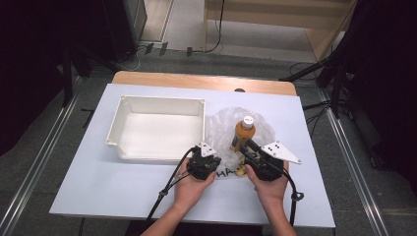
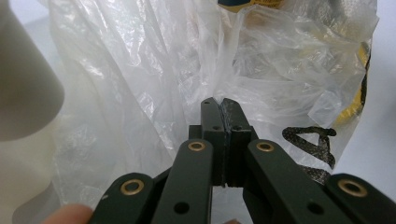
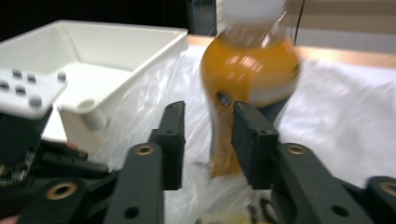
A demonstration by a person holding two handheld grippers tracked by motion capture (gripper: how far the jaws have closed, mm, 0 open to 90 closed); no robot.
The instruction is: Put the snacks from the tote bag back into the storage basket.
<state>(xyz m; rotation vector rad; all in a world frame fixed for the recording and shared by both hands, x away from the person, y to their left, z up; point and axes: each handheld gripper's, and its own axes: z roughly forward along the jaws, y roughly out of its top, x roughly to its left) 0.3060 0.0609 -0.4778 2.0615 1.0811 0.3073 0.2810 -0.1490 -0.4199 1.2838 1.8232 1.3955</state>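
Observation:
An orange bottle (image 1: 244, 132) with a white cap stands upright inside a crumpled clear plastic bag (image 1: 221, 125) on the white table cover. My left gripper (image 1: 211, 153) sits at the bag's near left edge. In the left gripper view it (image 2: 219, 103) is shut on a fold of the bag's film (image 2: 154, 70). My right gripper (image 1: 245, 145) reaches toward the bottle's lower part from the near side. Its jaws (image 3: 209, 112) stand apart, and the blurred bottle (image 3: 250, 65) rises just beyond the gap. I cannot tell whether the fingers touch it.
An empty white plastic tray (image 1: 114, 129) lies left of the bag, its near corner (image 3: 88, 109) close to my left gripper. The bag carries black letters (image 2: 310, 140) and yellow print. The wooden table edge (image 1: 196, 79) runs along the back.

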